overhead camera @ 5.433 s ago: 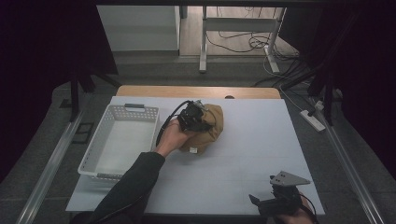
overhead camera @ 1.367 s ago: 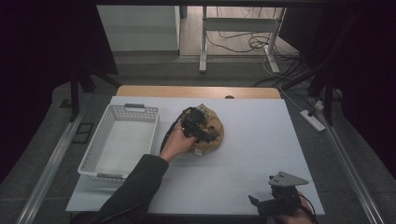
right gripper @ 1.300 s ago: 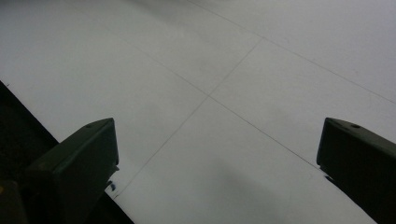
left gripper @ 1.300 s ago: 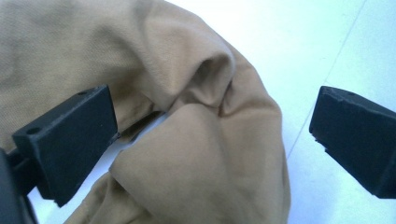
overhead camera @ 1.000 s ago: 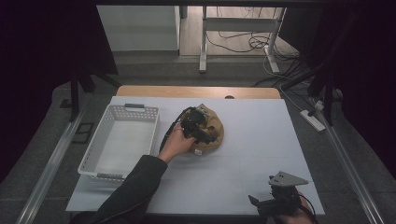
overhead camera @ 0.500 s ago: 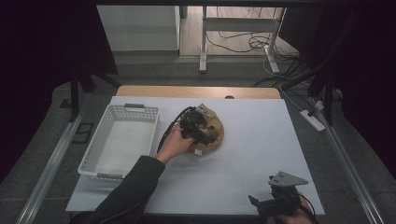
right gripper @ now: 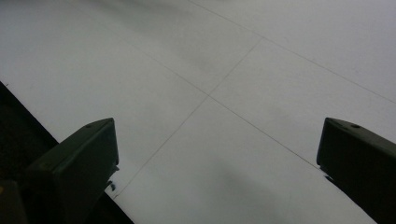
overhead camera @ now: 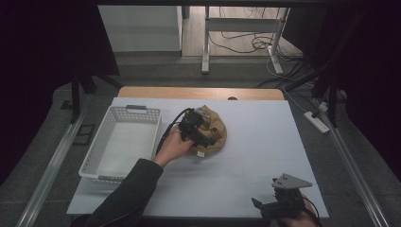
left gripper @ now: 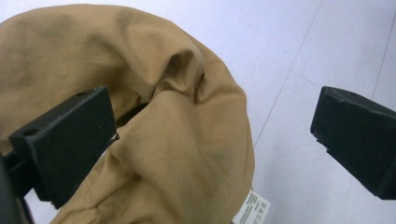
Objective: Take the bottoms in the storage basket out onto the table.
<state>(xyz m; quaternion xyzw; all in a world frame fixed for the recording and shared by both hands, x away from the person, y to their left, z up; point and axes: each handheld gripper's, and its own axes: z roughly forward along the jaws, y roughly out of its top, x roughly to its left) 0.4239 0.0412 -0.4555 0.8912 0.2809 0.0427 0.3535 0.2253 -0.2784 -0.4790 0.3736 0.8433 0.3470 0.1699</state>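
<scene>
My left gripper point(overhead camera: 202, 135) over the tan cloth point(overhead camera: 213, 132), jaws apart, white basket point(overhead camera: 120, 142) just to its left, my right gripper point(overhead camera: 279, 205) spread wide over bare table point(overhead camera: 265, 142) near the edge.

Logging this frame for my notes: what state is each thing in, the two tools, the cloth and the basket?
Left tool: open, jaws wide, astride a fold of the cloth.
Right tool: open, over bare table near the front edge.
Tan cloth: bunched in a heap on the white table, its label showing.
White basket: upright, nothing in it.
</scene>
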